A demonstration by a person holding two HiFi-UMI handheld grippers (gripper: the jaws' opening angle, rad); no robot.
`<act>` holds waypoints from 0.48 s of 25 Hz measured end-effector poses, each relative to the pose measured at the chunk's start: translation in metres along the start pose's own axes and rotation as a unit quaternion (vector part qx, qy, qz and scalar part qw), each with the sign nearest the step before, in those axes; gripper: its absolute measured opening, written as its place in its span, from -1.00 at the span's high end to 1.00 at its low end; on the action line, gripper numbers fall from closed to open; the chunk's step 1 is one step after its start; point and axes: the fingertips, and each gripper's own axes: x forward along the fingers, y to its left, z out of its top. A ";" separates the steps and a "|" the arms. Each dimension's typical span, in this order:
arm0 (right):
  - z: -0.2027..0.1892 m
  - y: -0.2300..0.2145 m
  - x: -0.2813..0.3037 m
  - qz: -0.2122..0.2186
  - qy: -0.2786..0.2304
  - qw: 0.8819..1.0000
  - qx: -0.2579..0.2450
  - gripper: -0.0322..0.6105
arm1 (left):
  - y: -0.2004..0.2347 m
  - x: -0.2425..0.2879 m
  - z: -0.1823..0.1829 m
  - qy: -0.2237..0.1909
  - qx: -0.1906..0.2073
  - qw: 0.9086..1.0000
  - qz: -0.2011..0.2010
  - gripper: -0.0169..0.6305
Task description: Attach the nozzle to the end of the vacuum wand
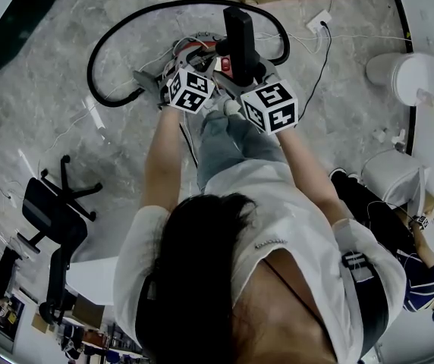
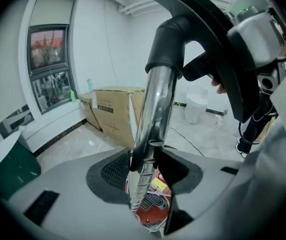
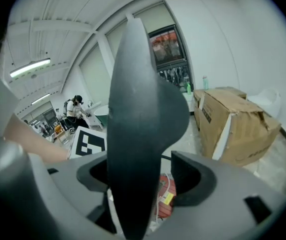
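Left gripper is clamped on the chrome wand, jaws about halfway in and both pads tight on the tube. The wand's long axis runs up and away from those jaws, and its top end sits in a black cuff.

Right gripper is loose. The dark flat piece I take to be the nozzle stands between its jaws, but there's a clear gap on the right-hand pad, so I'd call that one open rather than gripping.

From the head view the two grippers sit just beside each other over the red vacuum body, right one a bit nearer me. So the nozzle is to the right of the wand, with its long axis standing up out of the right jaws, roughly alongside the tube but leaning.

My guess is that the right hand does the moving and the left just holds steady. I can't make out the wand's free end. It might be the ribbed bit below my left jaws.
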 end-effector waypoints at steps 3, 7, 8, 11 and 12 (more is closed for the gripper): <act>0.006 0.000 -0.005 0.016 -0.031 0.999 0.007 -0.19 | -0.002 0.000 0.002 0.000 0.001 1.000 0.000 0.44; 0.007 -0.003 -0.008 0.021 -0.037 0.999 0.004 -0.26 | -0.003 0.001 0.009 -0.012 -0.016 1.000 0.003 0.43; 0.008 -0.003 -0.008 0.020 -0.040 0.999 0.005 -0.29 | -0.002 0.001 0.010 -0.014 -0.022 1.000 0.003 0.43; 0.012 -0.007 -0.013 0.013 -0.057 0.998 0.010 -0.34 | -0.001 0.000 0.013 -0.021 -0.047 0.999 0.004 0.38; 0.014 -0.009 -0.016 0.012 -0.064 0.998 0.013 -0.34 | -0.001 -0.001 0.014 -0.023 -0.054 0.998 0.004 0.35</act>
